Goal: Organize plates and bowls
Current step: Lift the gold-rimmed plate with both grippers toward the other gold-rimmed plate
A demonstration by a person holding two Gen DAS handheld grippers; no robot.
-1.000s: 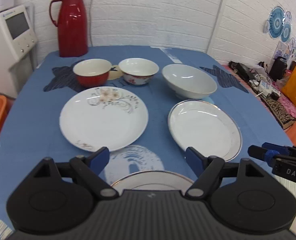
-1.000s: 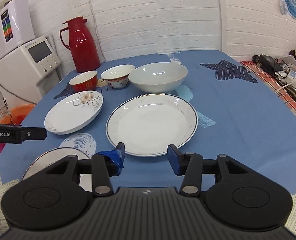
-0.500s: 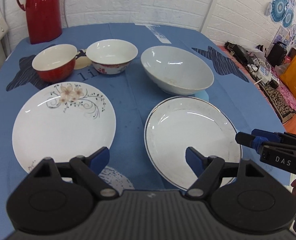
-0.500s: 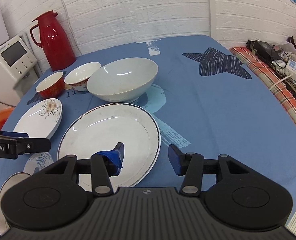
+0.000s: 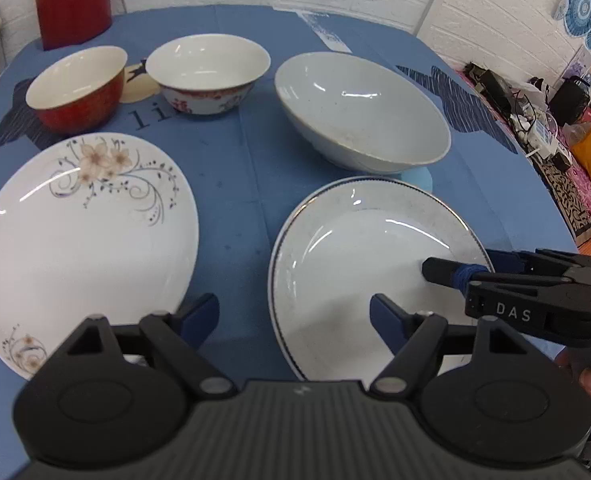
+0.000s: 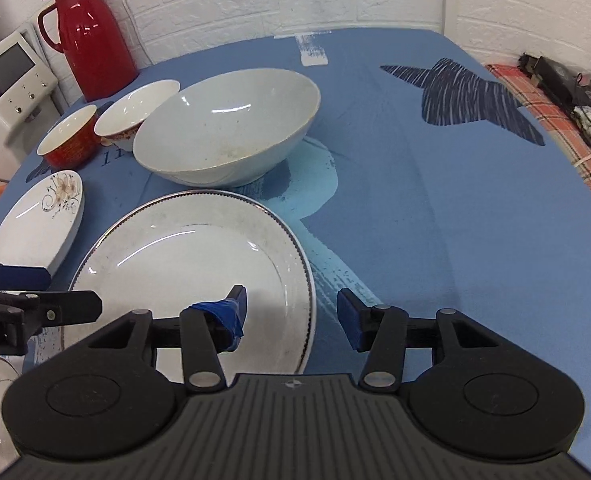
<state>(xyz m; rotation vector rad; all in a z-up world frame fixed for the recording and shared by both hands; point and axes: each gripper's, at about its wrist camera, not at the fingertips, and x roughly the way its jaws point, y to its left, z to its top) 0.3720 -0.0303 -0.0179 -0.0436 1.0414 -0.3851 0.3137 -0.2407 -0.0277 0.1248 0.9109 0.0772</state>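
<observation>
Where left view crops thermos point(image 6: 89, 32), handle visible

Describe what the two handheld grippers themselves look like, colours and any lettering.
Both are matte black plastic. The left gripper has a ribbed body, two round discs, silver pivot pins and blue-padded fingers. The right gripper matches, but blue tape is wrapped around its left finger. White lettering shows on their sides: "DAS" on the right one, "t.AI" on the left one. No cables or sleeves are visible.
</observation>
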